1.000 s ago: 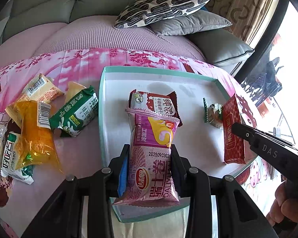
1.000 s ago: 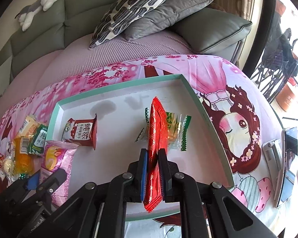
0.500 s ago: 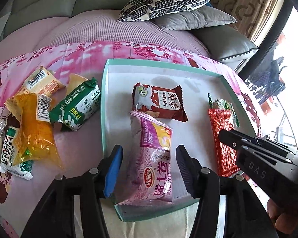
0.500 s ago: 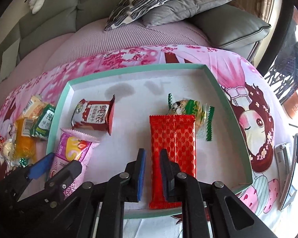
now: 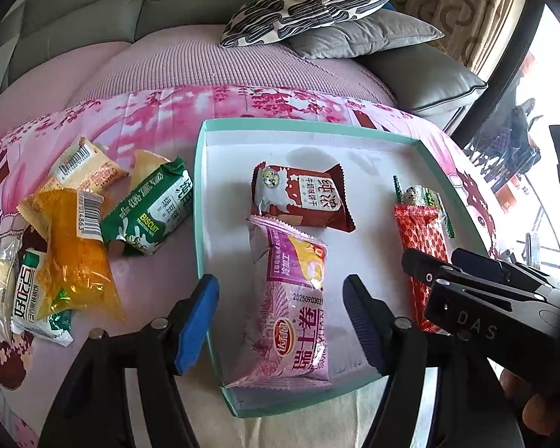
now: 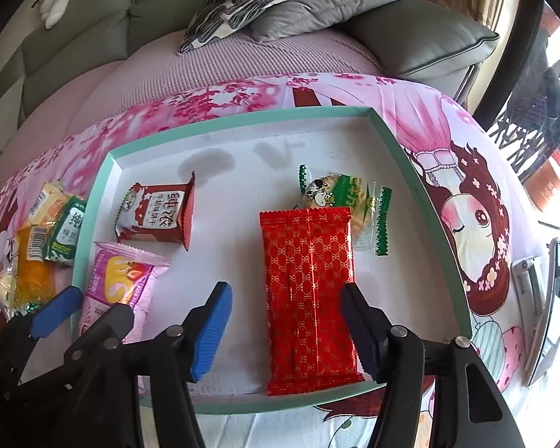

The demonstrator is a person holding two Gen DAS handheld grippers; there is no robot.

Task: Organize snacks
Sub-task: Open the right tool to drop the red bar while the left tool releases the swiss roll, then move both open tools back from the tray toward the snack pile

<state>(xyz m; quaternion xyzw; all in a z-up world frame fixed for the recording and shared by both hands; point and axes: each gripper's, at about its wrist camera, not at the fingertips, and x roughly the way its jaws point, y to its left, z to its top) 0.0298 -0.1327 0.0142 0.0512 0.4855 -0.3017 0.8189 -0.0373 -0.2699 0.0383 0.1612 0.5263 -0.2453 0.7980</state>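
My left gripper (image 5: 280, 321) had its fingers apart, one on each side of the pink pack (image 5: 293, 310), which lay flat in the tray (image 5: 199, 201) near its front-left corner, not touching either finger. My right gripper (image 6: 285, 326) was likewise spread wide around the red pack (image 6: 310, 295), lying flat by the tray's front rim. Behind them lay the brown pack (image 6: 156, 216) and a clear green-edged pack (image 6: 358, 209) just under the red one's far end. Left of the tray, on the pink cloth (image 5: 160, 119), sat a green biscuit pack (image 5: 149, 212) and an orange pack (image 5: 74, 257).
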